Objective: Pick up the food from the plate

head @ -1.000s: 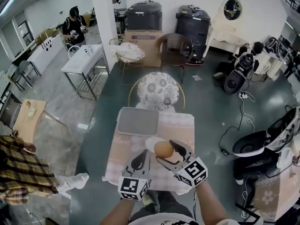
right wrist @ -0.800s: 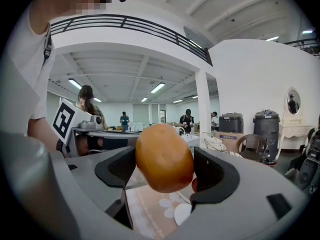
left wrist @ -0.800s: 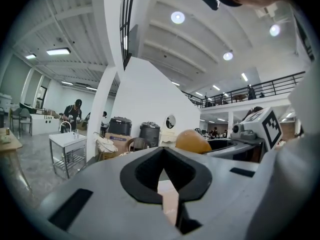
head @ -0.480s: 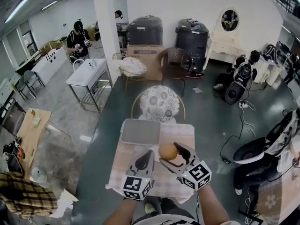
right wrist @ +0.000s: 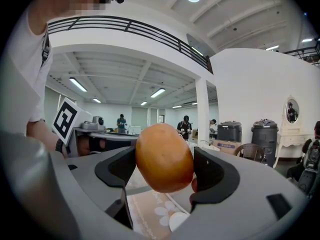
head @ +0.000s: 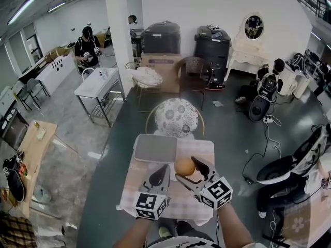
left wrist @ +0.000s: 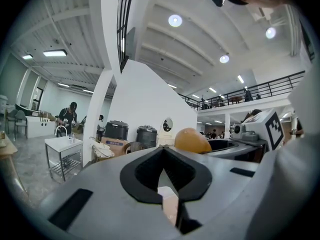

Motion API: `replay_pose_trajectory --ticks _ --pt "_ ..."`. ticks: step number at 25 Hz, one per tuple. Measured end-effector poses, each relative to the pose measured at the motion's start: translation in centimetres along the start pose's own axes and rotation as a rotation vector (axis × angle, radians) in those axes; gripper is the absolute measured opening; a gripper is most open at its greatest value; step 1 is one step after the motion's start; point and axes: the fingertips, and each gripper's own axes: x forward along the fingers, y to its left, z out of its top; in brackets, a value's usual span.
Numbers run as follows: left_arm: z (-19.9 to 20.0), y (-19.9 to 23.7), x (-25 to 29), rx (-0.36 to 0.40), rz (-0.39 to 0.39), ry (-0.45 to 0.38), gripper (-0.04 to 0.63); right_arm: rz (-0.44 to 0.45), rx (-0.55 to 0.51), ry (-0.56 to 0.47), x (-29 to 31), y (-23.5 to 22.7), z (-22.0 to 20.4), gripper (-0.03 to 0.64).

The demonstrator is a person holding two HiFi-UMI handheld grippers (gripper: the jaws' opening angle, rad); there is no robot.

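The round golden-brown food (right wrist: 164,157) hangs above the cloth-covered surface (head: 204,148), pinched in the right tongs (head: 189,170) with a jaw on each side. The left tongs (head: 164,168) hover just beside it, pressed together with nothing in them. A grey tray (head: 155,148) lies at the surface's far end.

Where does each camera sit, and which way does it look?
Head view: on the person's head, looking steeply down at the table; forearms, left gripper and right gripper show.
Left gripper view: on that gripper, looking along its shut jaws across the hall; the right gripper shows.
Right gripper view: on that gripper, looking along jaws clamped on the food; the person's shirt shows.
All three show the food.
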Motion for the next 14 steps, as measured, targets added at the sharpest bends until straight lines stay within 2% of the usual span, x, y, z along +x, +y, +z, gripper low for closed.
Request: replay_pose_trajectory --ticks 14 --pt "0.7 1.0 -0.7 0.007 0.013 -0.01 0.006 0.011 -0.011 0.004 1.0 0.7 0.6 0.345"
